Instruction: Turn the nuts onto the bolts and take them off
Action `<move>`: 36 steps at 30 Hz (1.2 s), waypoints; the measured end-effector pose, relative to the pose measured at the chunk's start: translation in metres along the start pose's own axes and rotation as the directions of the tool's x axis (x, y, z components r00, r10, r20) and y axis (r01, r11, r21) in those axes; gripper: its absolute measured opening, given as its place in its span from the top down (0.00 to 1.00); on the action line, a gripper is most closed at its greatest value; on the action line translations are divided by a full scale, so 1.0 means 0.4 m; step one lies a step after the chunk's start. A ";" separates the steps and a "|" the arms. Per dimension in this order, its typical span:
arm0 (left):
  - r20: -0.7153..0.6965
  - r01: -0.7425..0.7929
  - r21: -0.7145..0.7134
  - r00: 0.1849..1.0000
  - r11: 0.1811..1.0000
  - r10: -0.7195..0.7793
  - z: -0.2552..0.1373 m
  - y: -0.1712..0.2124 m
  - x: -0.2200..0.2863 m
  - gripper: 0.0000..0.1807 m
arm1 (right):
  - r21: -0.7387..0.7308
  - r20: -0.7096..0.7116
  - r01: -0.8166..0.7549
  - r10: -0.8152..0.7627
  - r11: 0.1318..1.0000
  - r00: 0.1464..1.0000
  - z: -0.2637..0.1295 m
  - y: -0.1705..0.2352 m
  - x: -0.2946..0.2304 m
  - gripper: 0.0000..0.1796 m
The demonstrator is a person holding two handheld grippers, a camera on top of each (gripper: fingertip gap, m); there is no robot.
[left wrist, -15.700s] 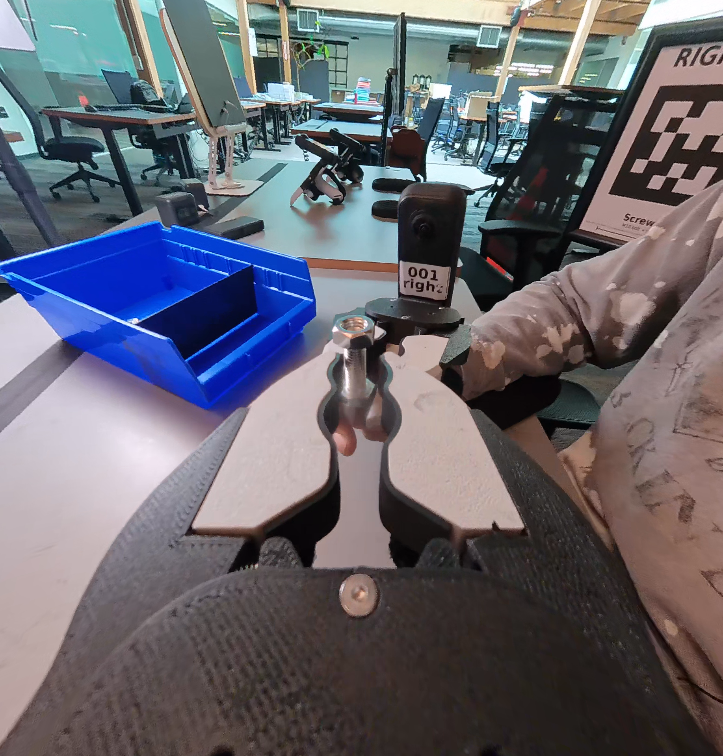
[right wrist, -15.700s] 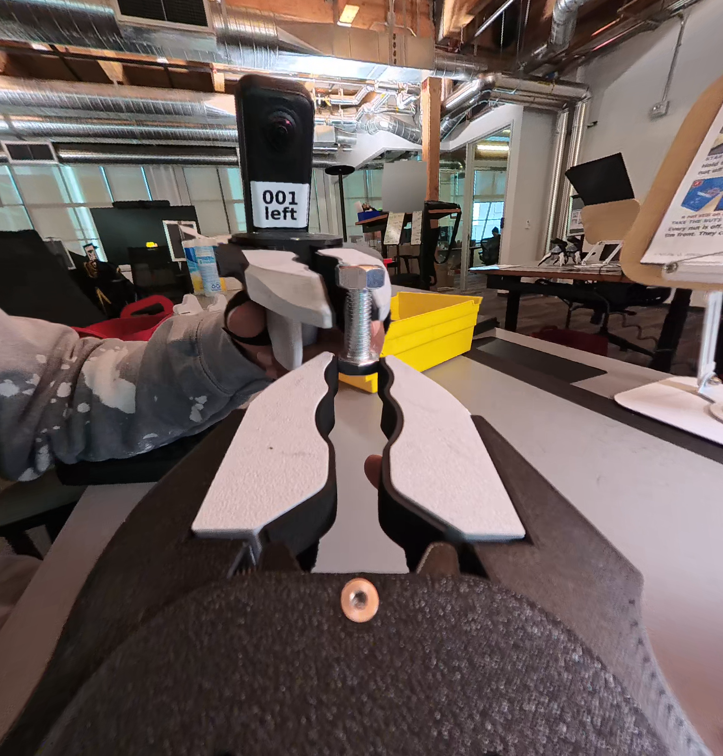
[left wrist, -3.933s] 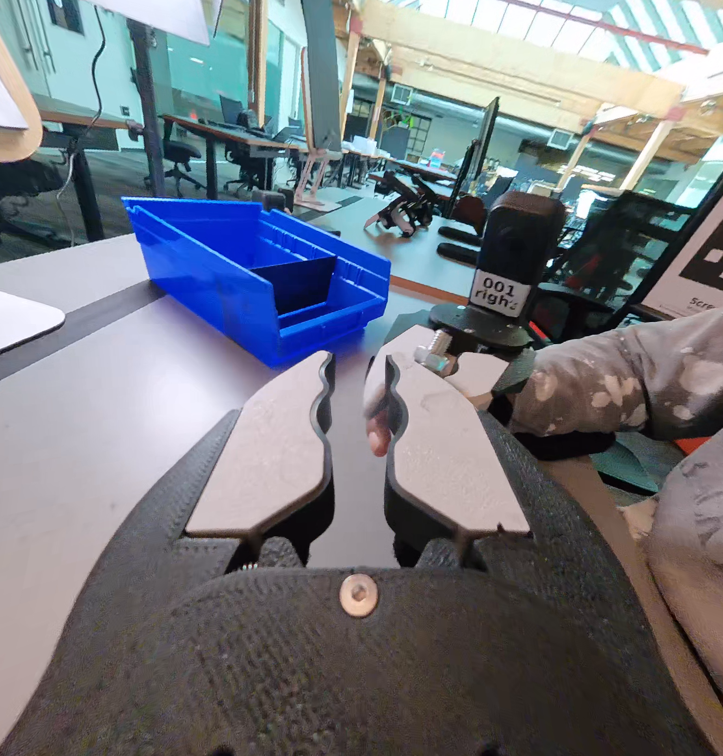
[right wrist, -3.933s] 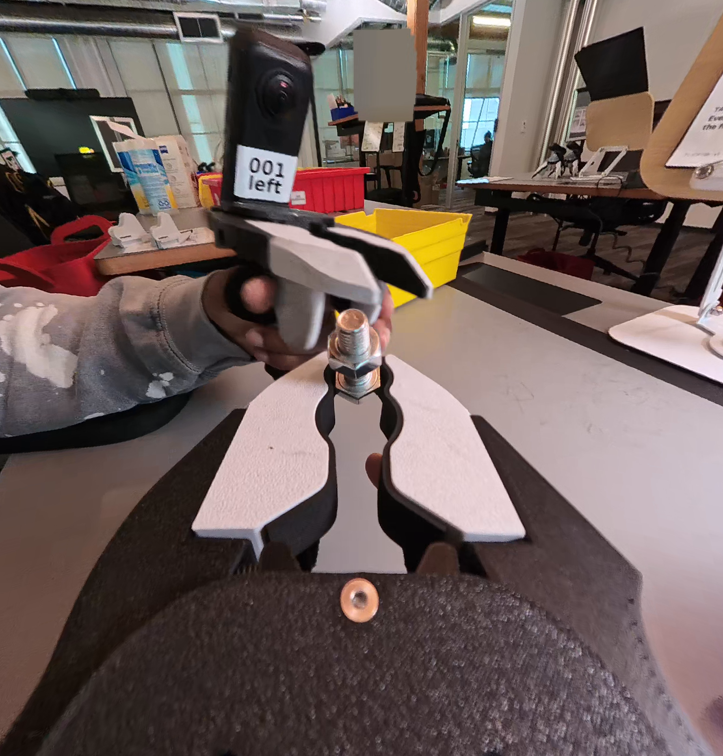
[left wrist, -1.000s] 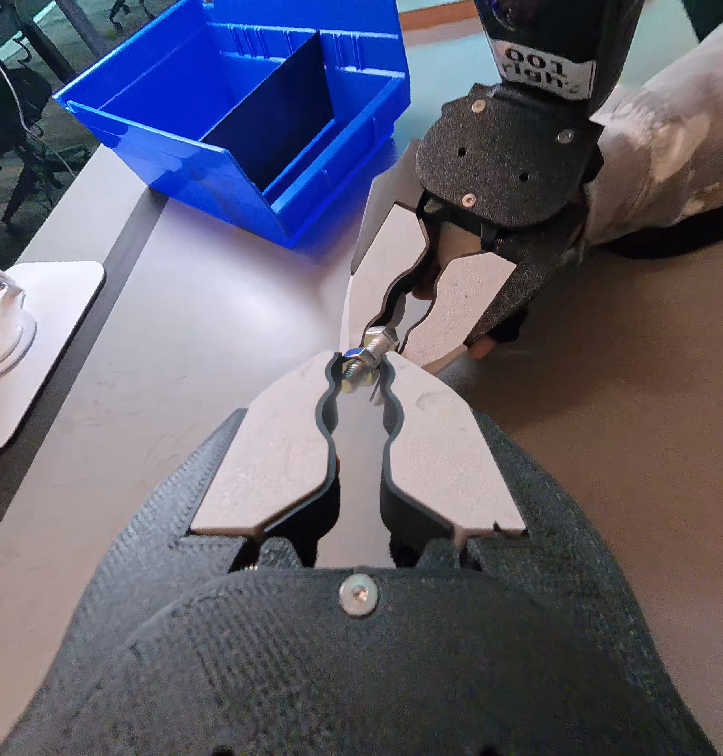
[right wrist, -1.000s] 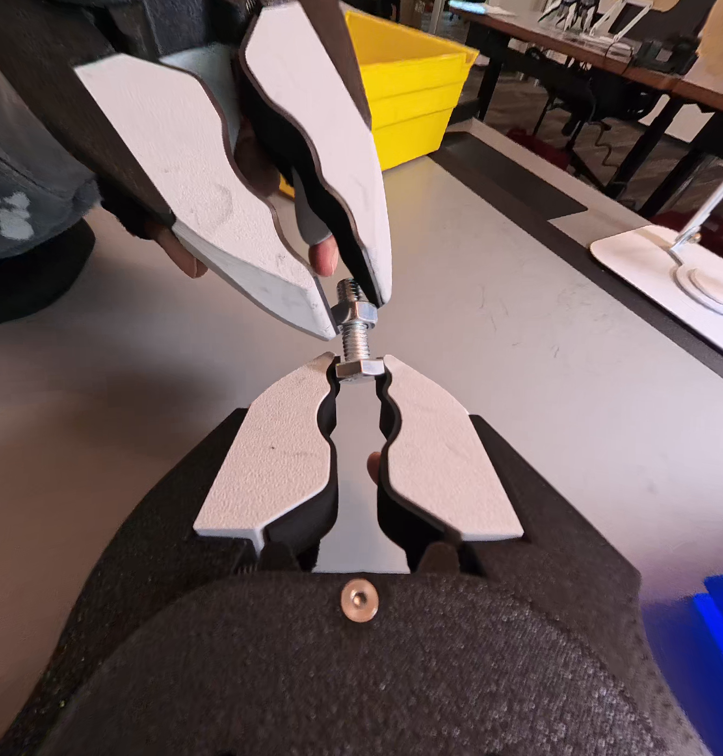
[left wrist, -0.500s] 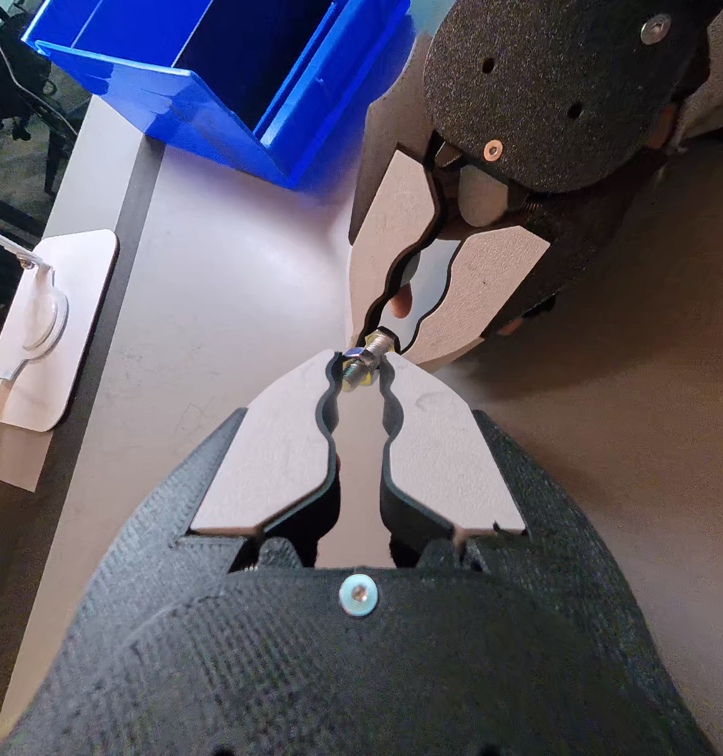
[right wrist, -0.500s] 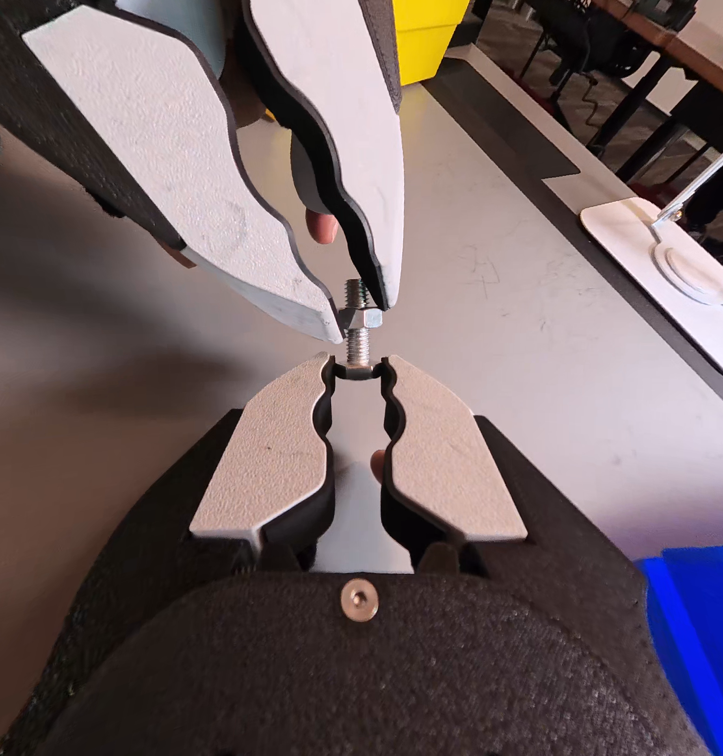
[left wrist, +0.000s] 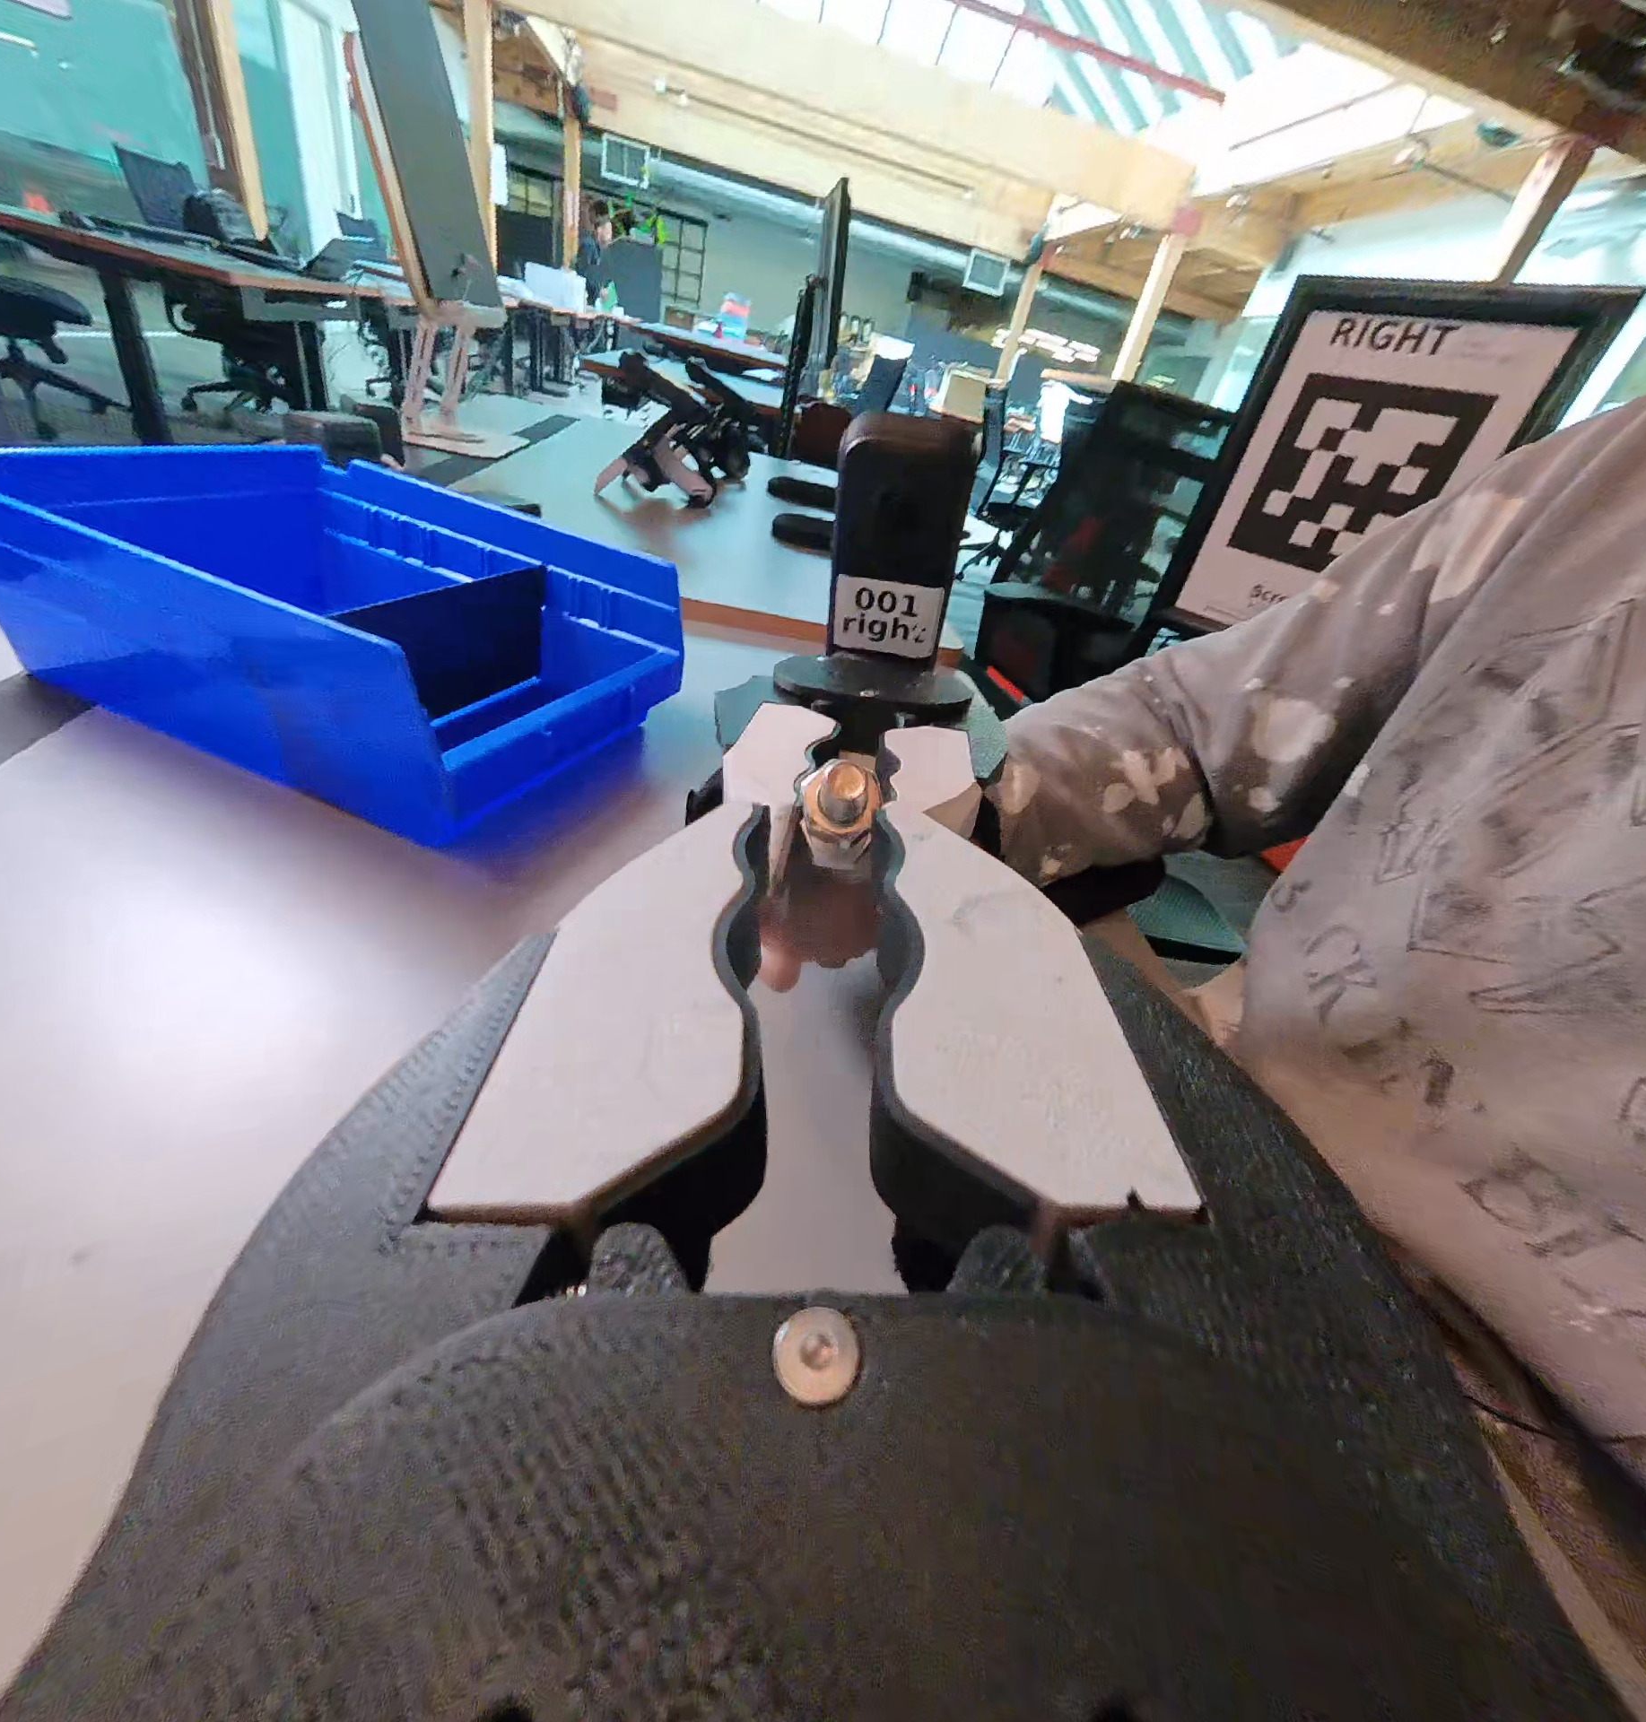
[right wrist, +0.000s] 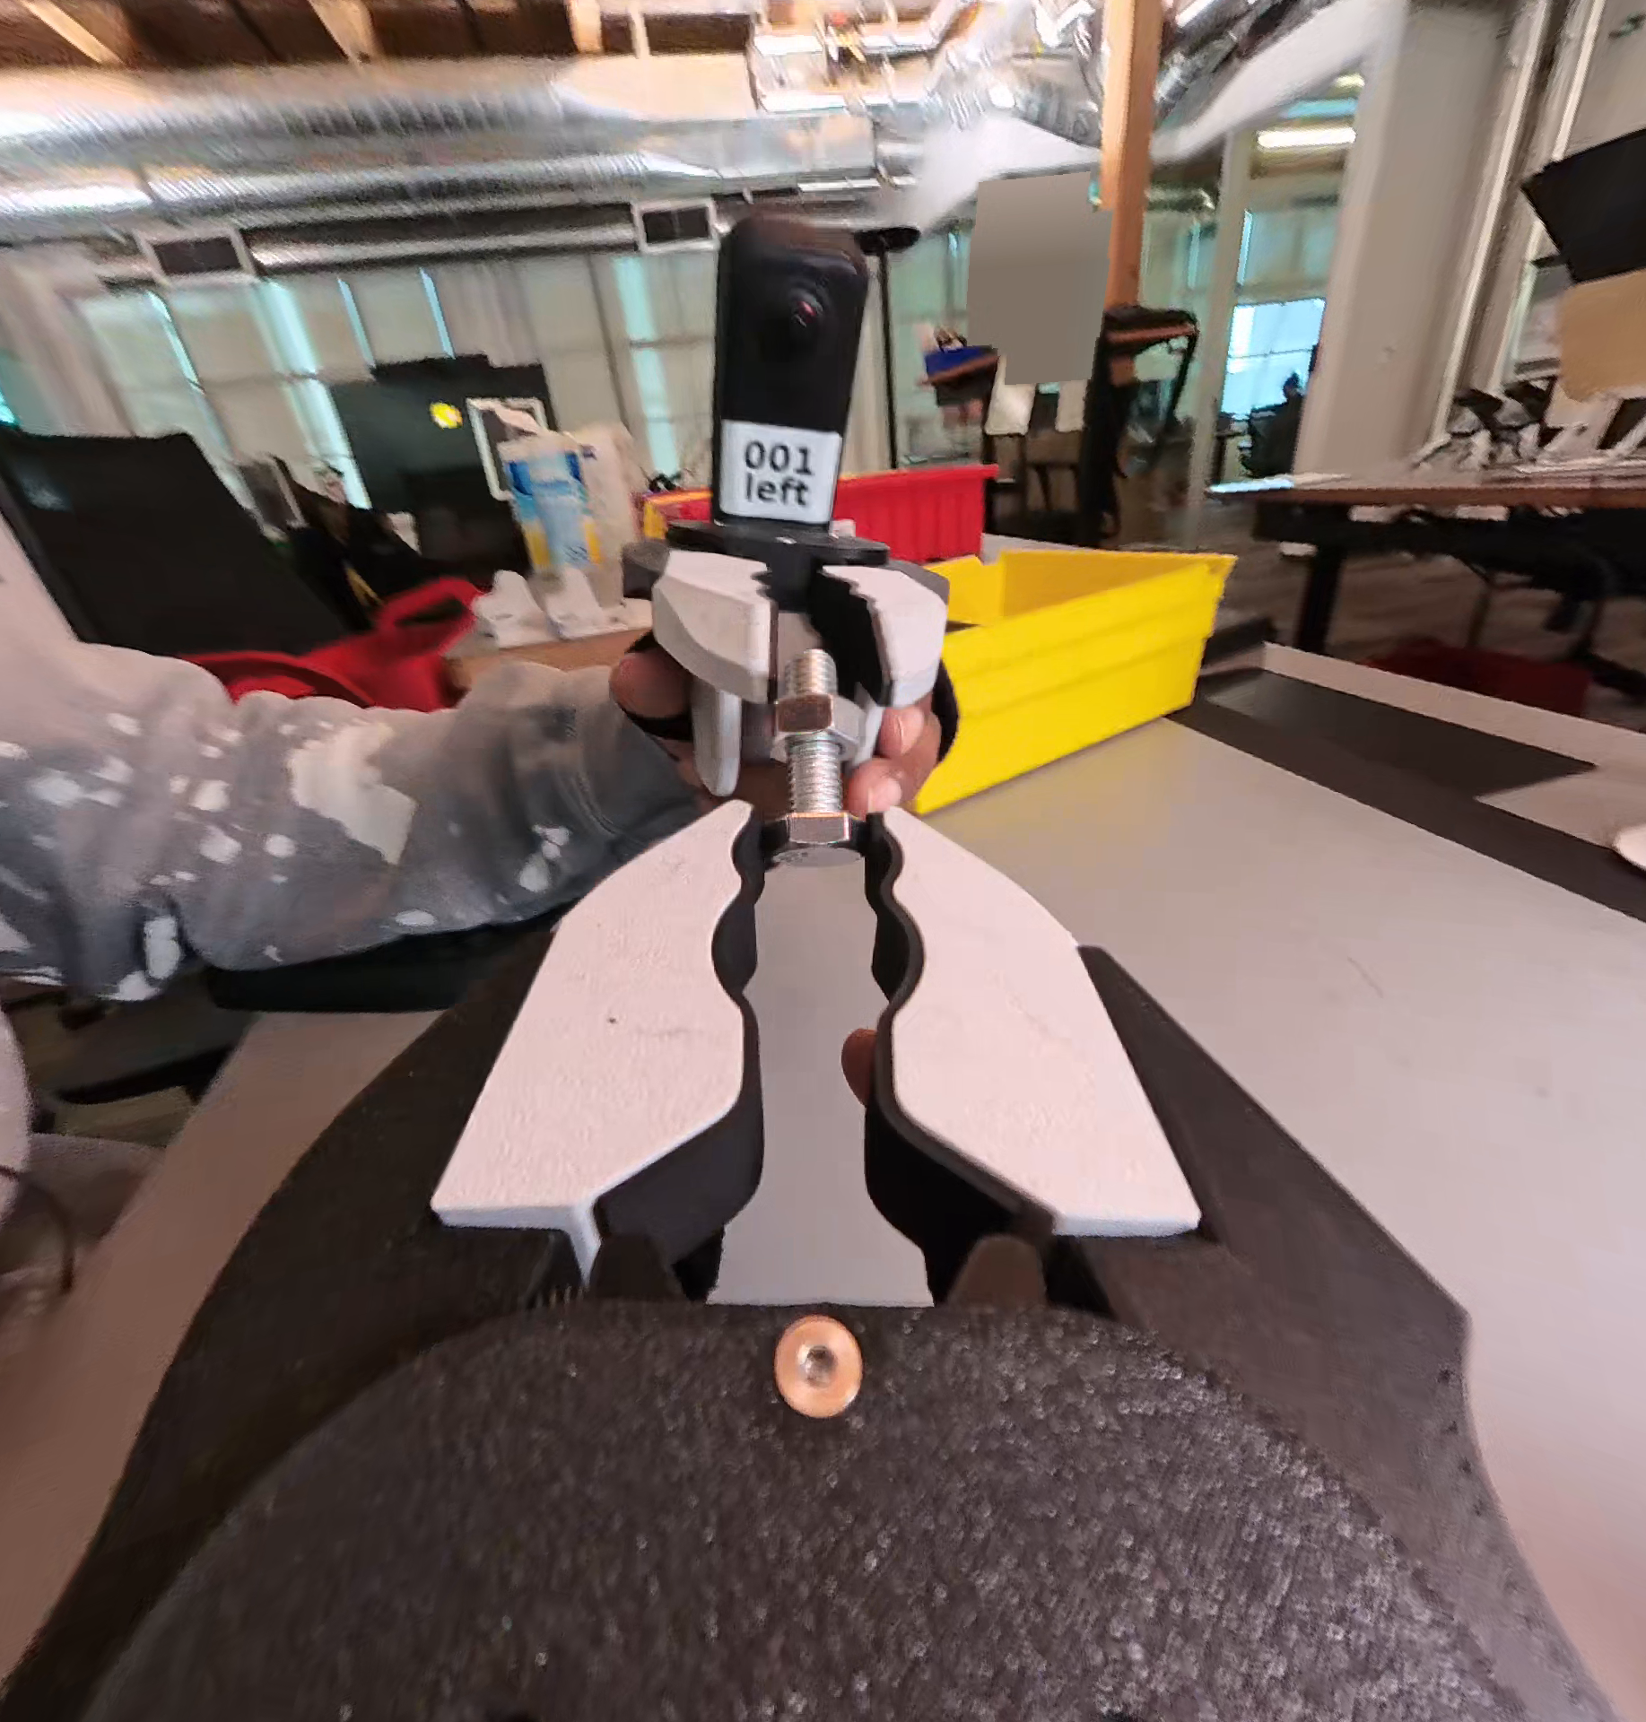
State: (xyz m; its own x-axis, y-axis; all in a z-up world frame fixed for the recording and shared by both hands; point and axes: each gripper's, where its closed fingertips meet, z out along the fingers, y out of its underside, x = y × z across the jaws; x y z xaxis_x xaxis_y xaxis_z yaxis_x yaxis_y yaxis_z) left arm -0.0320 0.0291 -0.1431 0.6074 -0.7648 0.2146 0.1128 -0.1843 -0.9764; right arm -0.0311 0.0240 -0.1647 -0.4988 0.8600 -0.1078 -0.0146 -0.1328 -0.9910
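Blue bin [left wrist: 353,643], divided inside by a dark partition, is seen at the left of the left wrist view, resting on the grey bench [left wrist: 194,978]. To its right, the left claw [left wrist: 817,829] is closed to a narrow gap around the nut [left wrist: 837,815], which is pinched at the very tips of its white fingers [left wrist: 632,1016]. The nut is threaded on the bolt [right wrist: 811,759], whose threaded end is seen pointing toward this camera. Just behind, the right claw [left wrist: 847,745] is met tip to tip, with a black camera mounted on top and a speckled grey sleeve [left wrist: 1266,773] reaching in from the right.

In the right wrist view, the sleeve [right wrist: 241,820] is seen at the left, and the left claw [right wrist: 805,717] is held at the centre, gripping the nut [right wrist: 805,717] partway along the upright bolt. Below it, the right claw [right wrist: 811,843] is closed on the bolt's hexagonal head, which is seated between the fingertips. A yellow bin [right wrist: 1080,634] is set on the bench [right wrist: 1266,978] further right, behind the claws.
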 end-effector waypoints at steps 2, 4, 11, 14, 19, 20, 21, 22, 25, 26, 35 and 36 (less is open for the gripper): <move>-0.041 0.001 0.026 0.999 1.000 0.000 0.008 -0.010 0.020 0.91 | 0.011 0.024 -0.007 0.007 1.000 1.000 0.001 -0.004 -0.011 0.89; -0.042 -0.015 -0.003 0.999 1.000 0.015 0.019 -0.001 0.028 0.93 | -0.001 0.041 -0.004 0.004 1.000 0.999 0.004 0.002 -0.019 0.89; 0.056 -0.042 -0.066 0.997 0.997 0.046 0.036 0.005 0.006 0.94 | -0.061 -0.002 -0.029 0.029 0.998 1.000 0.009 0.027 0.002 0.88; 0.157 -0.057 -0.121 0.985 0.991 0.076 0.041 0.019 -0.028 0.94 | -0.112 -0.104 -0.007 -0.005 0.994 0.995 0.007 0.048 0.040 0.89; 0.254 -0.044 -0.166 0.963 0.985 0.086 0.043 0.039 -0.067 0.94 | -0.197 -0.218 0.065 -0.108 0.978 0.970 0.003 0.074 0.079 0.88; 0.266 -0.039 -0.172 0.960 0.984 0.084 0.045 0.043 -0.071 0.94 | -0.210 -0.233 0.073 -0.122 0.975 0.965 0.002 0.077 0.084 0.88; 0.272 -0.039 -0.175 0.958 0.984 0.086 0.046 0.045 -0.074 0.94 | -0.222 -0.243 0.081 -0.136 0.972 0.960 0.002 0.081 0.087 0.88; 0.276 -0.040 -0.178 0.957 0.983 0.089 0.048 0.046 -0.074 0.94 | -0.230 -0.253 0.089 -0.148 0.969 0.956 0.001 0.083 0.091 0.88; 0.288 -0.045 -0.178 0.953 0.983 0.095 0.054 0.047 -0.076 0.94 | -0.247 -0.272 0.093 -0.161 0.965 0.949 -0.002 0.085 0.098 0.90; 0.292 -0.047 -0.176 0.952 0.983 0.098 0.056 0.047 -0.076 0.94 | -0.250 -0.275 0.094 -0.164 0.964 0.947 -0.003 0.086 0.099 0.90; 0.223 -0.040 -0.065 0.973 0.997 0.054 0.055 0.014 -0.054 0.86 | -0.137 -0.239 0.043 -0.075 0.990 0.968 -0.009 0.045 0.088 0.90; 0.224 -0.042 -0.070 0.973 0.997 0.057 0.054 0.017 -0.056 0.86 | -0.129 -0.232 0.036 -0.066 0.991 0.970 -0.009 0.042 0.087 0.90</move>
State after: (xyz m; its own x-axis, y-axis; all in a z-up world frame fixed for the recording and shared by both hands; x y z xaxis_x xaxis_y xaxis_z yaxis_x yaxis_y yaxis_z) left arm -0.0276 0.0583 -0.1550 0.7738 -0.6160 0.1477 0.0319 -0.1950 -0.9803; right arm -0.0456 0.0536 -0.1856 -0.2816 0.9578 -0.0580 0.0794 -0.0370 -0.9962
